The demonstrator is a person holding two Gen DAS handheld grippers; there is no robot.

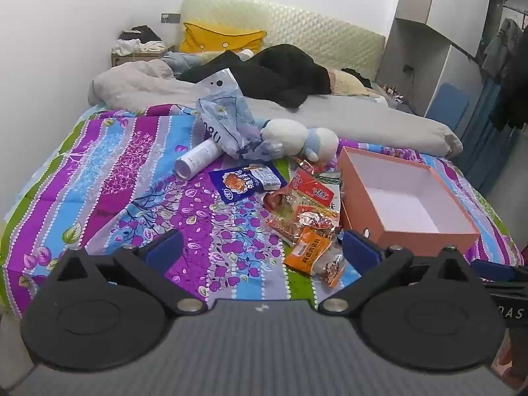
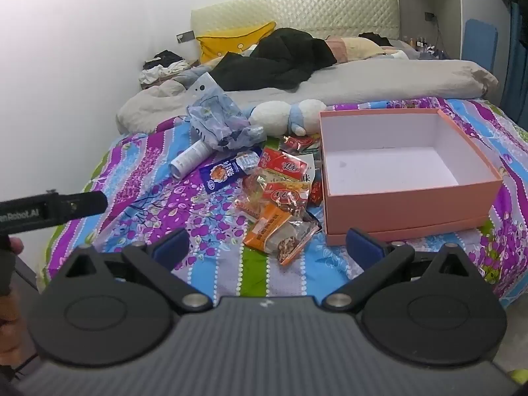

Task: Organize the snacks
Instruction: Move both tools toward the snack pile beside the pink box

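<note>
A heap of snack packets (image 1: 307, 208) (image 2: 280, 194) lies on the flowered bedspread, with red and orange wrappers on top. A blue packet (image 1: 246, 183) (image 2: 226, 171) lies to its left. Right of the heap stands an open, empty pink box (image 1: 406, 198) (image 2: 406, 171). My left gripper (image 1: 262, 252) hovers over the bedspread near the heap's front edge, open with nothing between its blue pads. My right gripper (image 2: 269, 249) is also open and empty, just in front of the orange packet (image 2: 267, 227). The left gripper's handle (image 2: 52, 211) shows at the left edge of the right wrist view.
Behind the snacks lie a crumpled blue plastic bag (image 1: 227, 115) (image 2: 214, 118), a white tube (image 1: 198, 158) (image 2: 189, 158) and a white-and-blue plush toy (image 1: 297, 137) (image 2: 283, 115). Further back are a grey duvet (image 1: 363, 115), dark clothes and a yellow pillow (image 1: 217, 36).
</note>
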